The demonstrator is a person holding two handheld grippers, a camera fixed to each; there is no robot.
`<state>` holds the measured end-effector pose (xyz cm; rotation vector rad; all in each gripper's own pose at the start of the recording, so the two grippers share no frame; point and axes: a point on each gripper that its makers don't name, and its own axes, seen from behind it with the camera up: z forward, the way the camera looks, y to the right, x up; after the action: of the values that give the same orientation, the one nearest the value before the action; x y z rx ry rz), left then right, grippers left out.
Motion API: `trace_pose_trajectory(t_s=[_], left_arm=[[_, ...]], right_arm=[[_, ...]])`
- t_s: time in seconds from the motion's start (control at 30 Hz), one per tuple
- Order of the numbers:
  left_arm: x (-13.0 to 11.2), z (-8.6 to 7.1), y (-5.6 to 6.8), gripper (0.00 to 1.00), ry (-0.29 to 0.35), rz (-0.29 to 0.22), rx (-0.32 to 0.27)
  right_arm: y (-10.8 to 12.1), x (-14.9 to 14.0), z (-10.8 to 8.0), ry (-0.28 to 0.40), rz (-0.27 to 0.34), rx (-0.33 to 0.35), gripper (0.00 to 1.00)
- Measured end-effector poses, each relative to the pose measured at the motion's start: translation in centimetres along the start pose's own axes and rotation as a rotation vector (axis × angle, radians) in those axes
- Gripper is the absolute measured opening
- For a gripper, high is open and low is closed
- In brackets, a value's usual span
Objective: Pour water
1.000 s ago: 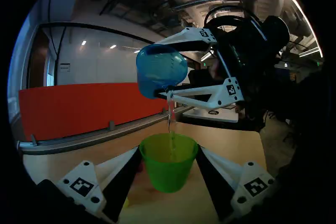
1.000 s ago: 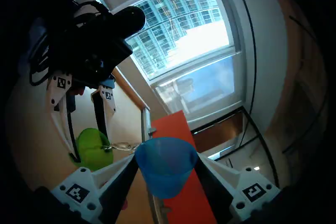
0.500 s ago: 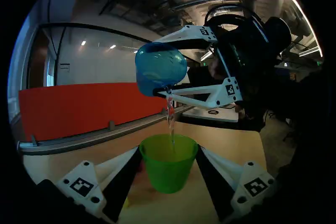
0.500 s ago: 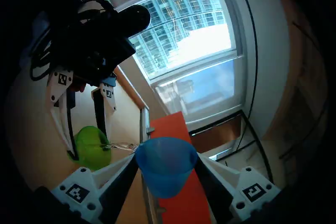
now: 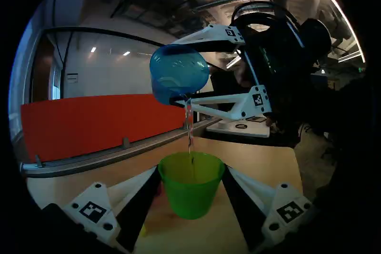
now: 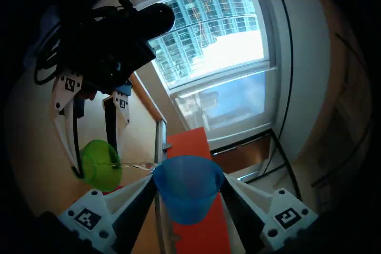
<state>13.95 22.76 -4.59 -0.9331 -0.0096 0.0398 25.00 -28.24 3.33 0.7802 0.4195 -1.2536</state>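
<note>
Water (image 5: 189,132) | stream falls from tilted blue cup (image 5: 178,74) into green cup (image 5: 191,192) | right tool (image 6: 188,182) clamped on blue cup, left tool (image 5: 190,177) clamped on green cup | mid-pour | next: tilt further, rim centred

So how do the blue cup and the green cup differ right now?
The blue cup is tipped, up high in the right gripper; the green cup stands upright, lower, in the left gripper. Water streams out of the blue cup and into the green cup. Both are translucent tapered cups, each gripped between two fingers.
</note>
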Motion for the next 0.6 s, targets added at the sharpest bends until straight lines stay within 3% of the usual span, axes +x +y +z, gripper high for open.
trace_pose_trajectory(t_s=[0.6], left_arm=[[0.11, 0.07, 0.33, 0.89, 0.003, -0.002, -0.011]], right_arm=[[1.01, 0.16, 0.14, 0.001, -0.046, -0.02, 0.91]])
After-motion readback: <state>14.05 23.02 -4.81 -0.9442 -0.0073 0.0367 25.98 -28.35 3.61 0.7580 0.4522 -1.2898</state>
